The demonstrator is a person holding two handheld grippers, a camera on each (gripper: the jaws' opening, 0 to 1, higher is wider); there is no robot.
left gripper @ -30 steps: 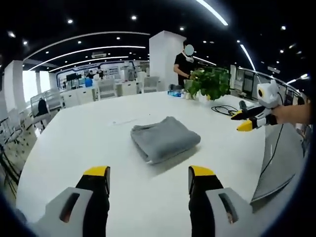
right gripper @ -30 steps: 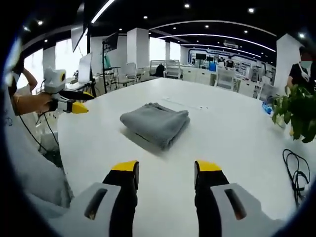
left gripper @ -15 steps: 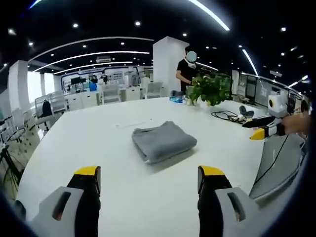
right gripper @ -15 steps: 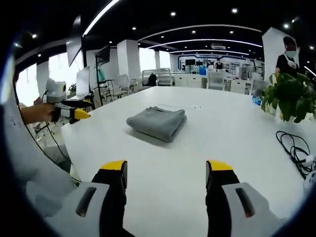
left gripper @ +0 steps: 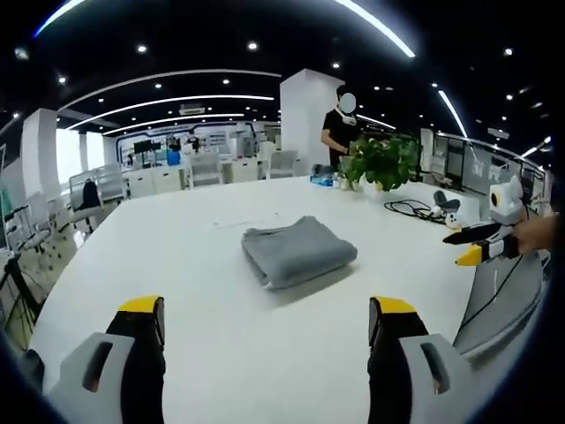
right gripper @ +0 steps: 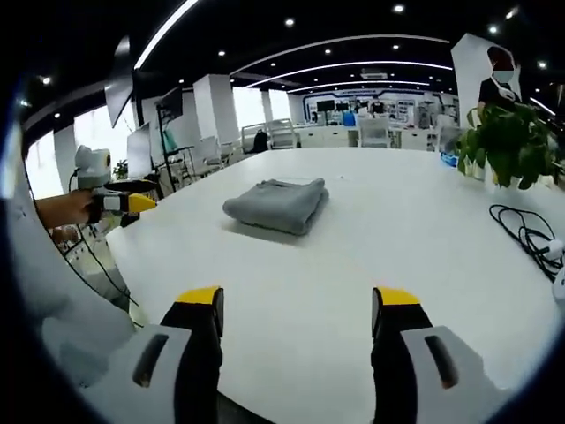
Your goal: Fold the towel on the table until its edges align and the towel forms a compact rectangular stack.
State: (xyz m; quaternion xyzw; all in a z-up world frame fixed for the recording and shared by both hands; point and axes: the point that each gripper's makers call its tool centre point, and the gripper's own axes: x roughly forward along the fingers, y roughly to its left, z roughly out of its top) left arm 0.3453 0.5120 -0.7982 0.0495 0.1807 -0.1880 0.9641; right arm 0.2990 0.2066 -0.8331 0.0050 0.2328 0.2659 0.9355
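A grey towel (left gripper: 298, 252) lies folded into a compact rectangular stack on the white table (left gripper: 177, 265), also seen as the grey towel (right gripper: 276, 204) in the right gripper view. My left gripper (left gripper: 265, 322) is open, well short of the towel, with nothing between its jaws. My right gripper (right gripper: 296, 314) is open too, also back from the towel. The right gripper (left gripper: 472, 245) shows at the right edge of the left gripper view, held in a hand. The left gripper (right gripper: 124, 201) appears at the left of the right gripper view, off the table's edge.
A potted green plant (left gripper: 381, 159) stands at the table's far side, with a person (left gripper: 340, 128) behind it. Black cables (right gripper: 525, 234) and a small white device (left gripper: 450, 210) lie near the plant. Office chairs and desks fill the background.
Both grippers have drawn back from the towel and their jaws have spread wider. The towel has stayed put on the table.
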